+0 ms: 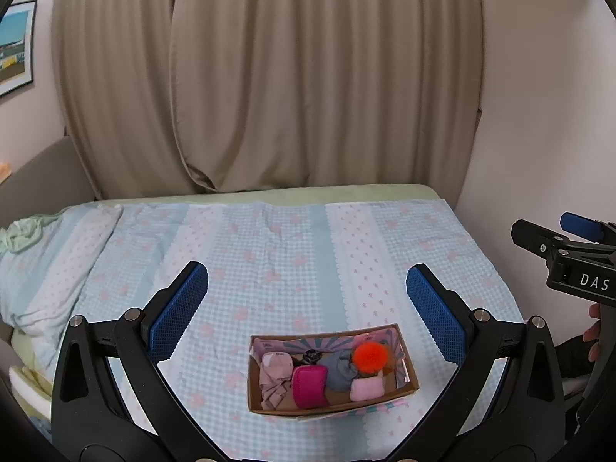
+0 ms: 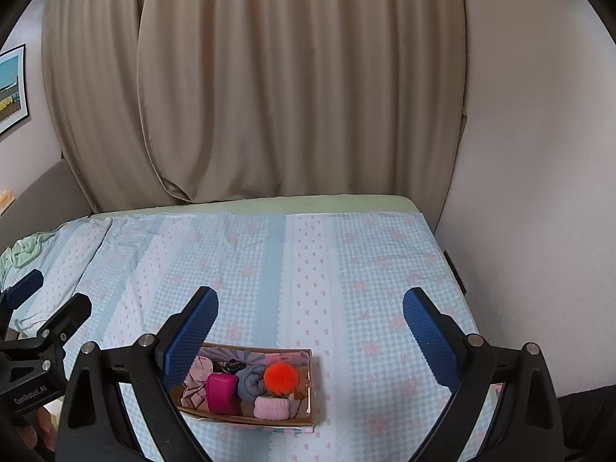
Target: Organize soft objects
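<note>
A cardboard box (image 1: 409, 383) sits on a bed covered with a pale blue checked sheet (image 1: 292, 254) dotted with pink flowers, near the front edge of the mattress. Packed inside it are an orange pom-pom (image 1: 370, 355), a magenta pouch (image 1: 309, 386), a rolled pink cloth (image 1: 367, 389), a bundled grey-blue cloth (image 1: 338, 372) and a crumpled pale pink garment (image 1: 274, 375); a small dark item at the back wall of the box is too indistinct to identify. The left hand-held gripper (image 1: 307, 300) hangs above the bed with its blue-padded fingers spread wide and nothing between them, the box framed just below the gap. The right hand-held gripper (image 2: 310, 323) is likewise spread apart and empty; in its own view the box (image 2: 313, 387) lies under its left finger (image 2: 190, 337), partly hidden by it. Beige curtains (image 2: 269, 88) hang behind the bed, and a framed picture (image 1: 15, 48) is on the wall at left.
</note>
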### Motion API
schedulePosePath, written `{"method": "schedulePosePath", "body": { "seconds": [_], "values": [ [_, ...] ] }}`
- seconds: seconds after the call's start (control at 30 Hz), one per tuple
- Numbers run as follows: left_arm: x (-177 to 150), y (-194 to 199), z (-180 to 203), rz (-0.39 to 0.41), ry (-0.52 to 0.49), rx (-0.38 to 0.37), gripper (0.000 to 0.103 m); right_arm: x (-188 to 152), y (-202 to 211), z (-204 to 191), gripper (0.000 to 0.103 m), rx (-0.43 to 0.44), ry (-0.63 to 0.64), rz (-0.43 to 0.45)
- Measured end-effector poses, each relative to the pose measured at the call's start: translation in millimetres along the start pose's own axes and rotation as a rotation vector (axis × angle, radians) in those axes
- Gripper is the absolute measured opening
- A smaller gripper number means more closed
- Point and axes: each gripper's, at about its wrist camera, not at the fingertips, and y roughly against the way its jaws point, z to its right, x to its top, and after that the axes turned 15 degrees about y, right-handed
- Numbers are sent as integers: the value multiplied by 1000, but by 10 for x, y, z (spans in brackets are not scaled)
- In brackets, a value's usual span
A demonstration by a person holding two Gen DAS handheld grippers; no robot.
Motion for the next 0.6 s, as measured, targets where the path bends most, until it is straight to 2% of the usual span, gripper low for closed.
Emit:
{"method": "schedulePosePath", "body": {
  "seconds": [0.6],
  "values": [
    [30, -15, 11, -1, -10, -3, 103, 25, -6, -14, 96, 7, 1, 14]
  ]
}}
